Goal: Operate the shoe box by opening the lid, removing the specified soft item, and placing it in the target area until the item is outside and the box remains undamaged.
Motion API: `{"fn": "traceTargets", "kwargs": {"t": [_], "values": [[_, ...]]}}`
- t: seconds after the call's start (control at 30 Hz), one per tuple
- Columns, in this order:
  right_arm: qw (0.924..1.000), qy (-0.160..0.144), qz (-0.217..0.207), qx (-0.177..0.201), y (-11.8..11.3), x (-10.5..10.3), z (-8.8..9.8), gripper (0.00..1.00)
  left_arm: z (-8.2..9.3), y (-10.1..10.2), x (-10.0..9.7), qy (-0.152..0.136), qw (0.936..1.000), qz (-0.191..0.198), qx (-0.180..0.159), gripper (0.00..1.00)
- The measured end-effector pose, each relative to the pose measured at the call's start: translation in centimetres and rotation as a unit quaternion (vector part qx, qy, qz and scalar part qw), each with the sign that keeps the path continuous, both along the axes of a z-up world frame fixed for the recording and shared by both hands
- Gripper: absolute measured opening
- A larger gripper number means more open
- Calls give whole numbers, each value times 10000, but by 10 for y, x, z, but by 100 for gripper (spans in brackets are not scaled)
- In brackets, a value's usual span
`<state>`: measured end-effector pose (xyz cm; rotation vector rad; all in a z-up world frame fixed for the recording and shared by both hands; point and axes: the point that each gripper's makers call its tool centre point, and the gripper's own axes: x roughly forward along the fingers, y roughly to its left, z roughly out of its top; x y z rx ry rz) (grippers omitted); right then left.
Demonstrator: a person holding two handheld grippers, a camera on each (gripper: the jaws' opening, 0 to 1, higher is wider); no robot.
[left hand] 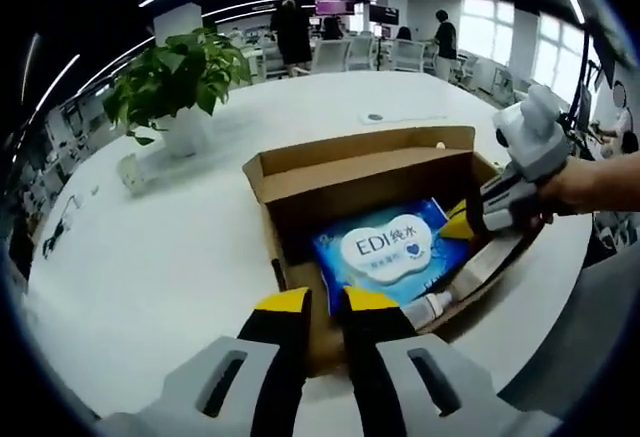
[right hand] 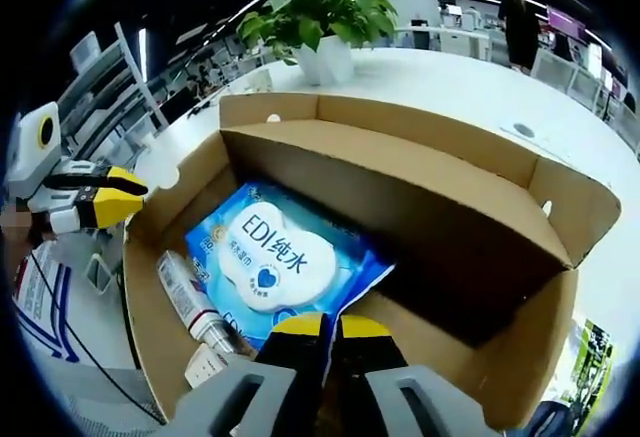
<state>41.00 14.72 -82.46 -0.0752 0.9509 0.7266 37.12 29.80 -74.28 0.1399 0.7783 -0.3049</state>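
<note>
An open brown cardboard box (left hand: 352, 149) (right hand: 420, 179) stands on a white table (left hand: 150, 257) with its flaps up. Flat on the box floor lies a blue soft wipes pack (left hand: 385, 247) (right hand: 268, 255) with a white label. My right gripper (right hand: 333, 329) (left hand: 462, 222) reaches into the box from its right side. Its yellow-tipped jaws are closed on the pack's near edge. My left gripper (left hand: 327, 305) (right hand: 118, 197) sits at the opposite wall, its jaws pinched on that wall's rim.
A white tube with a red band (right hand: 187, 304) (left hand: 445, 302) lies in the box beside the pack. A potted green plant (left hand: 178, 79) (right hand: 322, 15) stands on the table behind the box. People and office chairs fill the far background.
</note>
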Motion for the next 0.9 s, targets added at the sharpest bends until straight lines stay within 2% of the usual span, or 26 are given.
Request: {"fn": "traceTargets", "kwargs": {"t": [0.17,0.33,0.43,0.53,0.7,0.83,0.9], "values": [[10000,-22,-19,-15,0,1,0,0,-9,-10,13,128,9998,-178,37,12],[10000,-52,-20,-31,-1,1,0,0,-29,-15,20,540,9984,-177,-31,13],[10000,-49,-39,-31,-1,1,0,0,-42,-19,23,726,9971,-212,68,15],[10000,-66,-29,-44,-1,1,0,0,-55,-17,24,896,9950,-267,357,20],[9999,-87,-17,-56,-2,0,-1,0,-61,-20,28,1014,9941,-208,335,19],[9999,-116,-4,-84,-2,0,-2,0,-56,-18,31,948,9945,-207,399,12],[9999,-127,-14,-78,-2,-1,-1,0,-56,-21,31,933,9946,-249,383,13]]}}
